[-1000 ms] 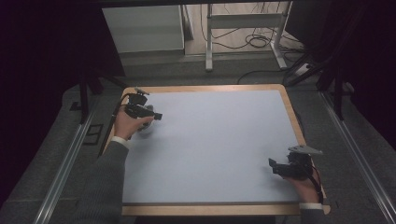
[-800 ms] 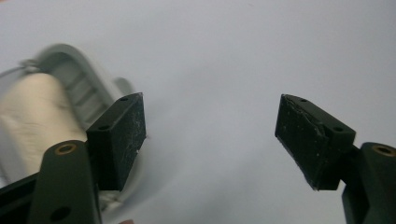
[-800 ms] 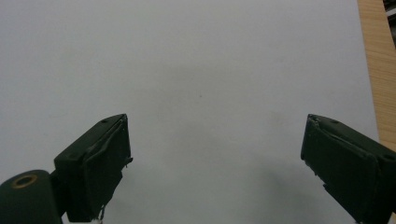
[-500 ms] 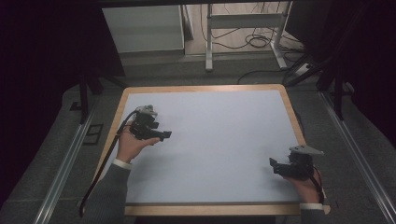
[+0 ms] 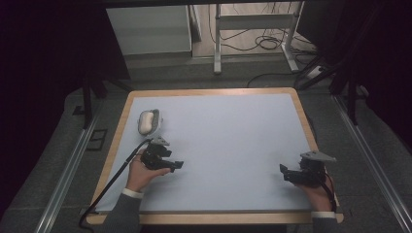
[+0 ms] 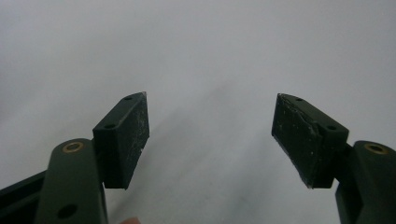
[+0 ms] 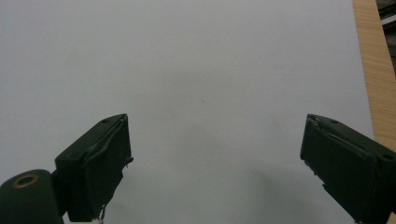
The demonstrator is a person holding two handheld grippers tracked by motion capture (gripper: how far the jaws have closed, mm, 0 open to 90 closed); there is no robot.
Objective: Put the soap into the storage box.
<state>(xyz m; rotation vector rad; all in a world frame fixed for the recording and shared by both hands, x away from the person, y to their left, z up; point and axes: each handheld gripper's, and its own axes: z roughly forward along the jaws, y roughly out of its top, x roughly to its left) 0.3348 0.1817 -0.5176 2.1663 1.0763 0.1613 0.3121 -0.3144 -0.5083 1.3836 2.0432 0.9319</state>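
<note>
We are resting both grippers spread and empty: left gripper (image 5: pixel 178 165) lower left below the white object (image 5: pixel 147 121), right gripper (image 5: pixel 284 173) lower right; next likely means reaching for it.

White oblong object (image 5: pixel 145 121) sitting in a light grey open holder (image 5: pixel 154 122), can't tell what it is at this size. Lies flat on the desk (image 5: pixel 233 141), long axis pointing away from the person. Just beyond the left claw (image 5: pixel 178 165), apart from it; well apart from the right claw (image 5: pixel 283 170).
</note>
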